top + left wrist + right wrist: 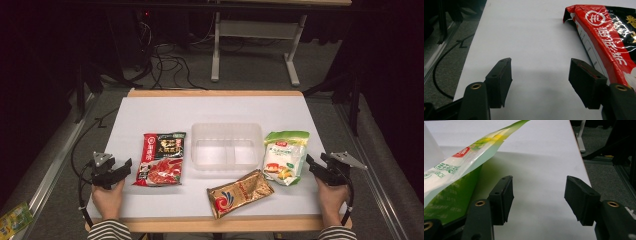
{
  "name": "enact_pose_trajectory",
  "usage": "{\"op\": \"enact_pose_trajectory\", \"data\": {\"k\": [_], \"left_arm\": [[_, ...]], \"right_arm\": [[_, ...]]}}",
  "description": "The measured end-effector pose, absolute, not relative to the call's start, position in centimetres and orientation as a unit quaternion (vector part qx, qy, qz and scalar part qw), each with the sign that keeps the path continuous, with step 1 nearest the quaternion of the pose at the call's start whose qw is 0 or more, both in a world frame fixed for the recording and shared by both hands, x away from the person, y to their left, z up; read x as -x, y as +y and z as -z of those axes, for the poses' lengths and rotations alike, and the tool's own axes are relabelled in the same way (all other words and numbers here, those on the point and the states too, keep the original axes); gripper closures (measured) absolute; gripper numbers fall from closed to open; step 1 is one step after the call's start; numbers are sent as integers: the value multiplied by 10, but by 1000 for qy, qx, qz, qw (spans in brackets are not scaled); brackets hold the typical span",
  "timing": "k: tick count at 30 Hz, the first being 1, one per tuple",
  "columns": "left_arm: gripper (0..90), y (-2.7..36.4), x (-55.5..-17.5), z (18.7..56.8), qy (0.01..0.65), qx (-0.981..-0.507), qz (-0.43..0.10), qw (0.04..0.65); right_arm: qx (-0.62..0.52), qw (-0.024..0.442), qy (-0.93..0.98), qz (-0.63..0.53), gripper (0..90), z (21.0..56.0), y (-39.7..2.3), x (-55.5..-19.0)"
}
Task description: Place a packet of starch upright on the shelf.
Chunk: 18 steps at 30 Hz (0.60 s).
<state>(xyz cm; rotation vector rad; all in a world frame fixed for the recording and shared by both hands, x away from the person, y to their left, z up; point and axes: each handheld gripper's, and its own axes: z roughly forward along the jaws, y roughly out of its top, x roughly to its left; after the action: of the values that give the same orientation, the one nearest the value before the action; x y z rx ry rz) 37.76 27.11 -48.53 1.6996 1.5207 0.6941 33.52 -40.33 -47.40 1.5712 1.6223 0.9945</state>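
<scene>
Red-and-black hotpot seasoning pouch [161, 158] is lying flat just right of the left gripper [125, 168], while the green-and-white starch pouch [284, 157] is lying just beside the right gripper [311, 165]. Both sets of jaws are standing wide apart with nothing between them, resting near the table's [150, 115] side edges. It looks like the start of a reach (nothing is lifted yet); each hand would need to swing inward and straddle a pouch edge. Between the pouches a clear plastic tray [226, 144] is waiting, and a gold sachet [240, 193] is lying in front of it.
</scene>
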Motion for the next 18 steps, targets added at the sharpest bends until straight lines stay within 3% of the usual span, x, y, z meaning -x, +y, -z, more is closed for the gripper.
{"op": "enact_pose_trajectory", "data": {"k": [18], "left_arm": [[359,271,-378,485,592,-664,-270,367]], "right_arm": [[-602,332,619,-380,404,474,-403,-335]]}}
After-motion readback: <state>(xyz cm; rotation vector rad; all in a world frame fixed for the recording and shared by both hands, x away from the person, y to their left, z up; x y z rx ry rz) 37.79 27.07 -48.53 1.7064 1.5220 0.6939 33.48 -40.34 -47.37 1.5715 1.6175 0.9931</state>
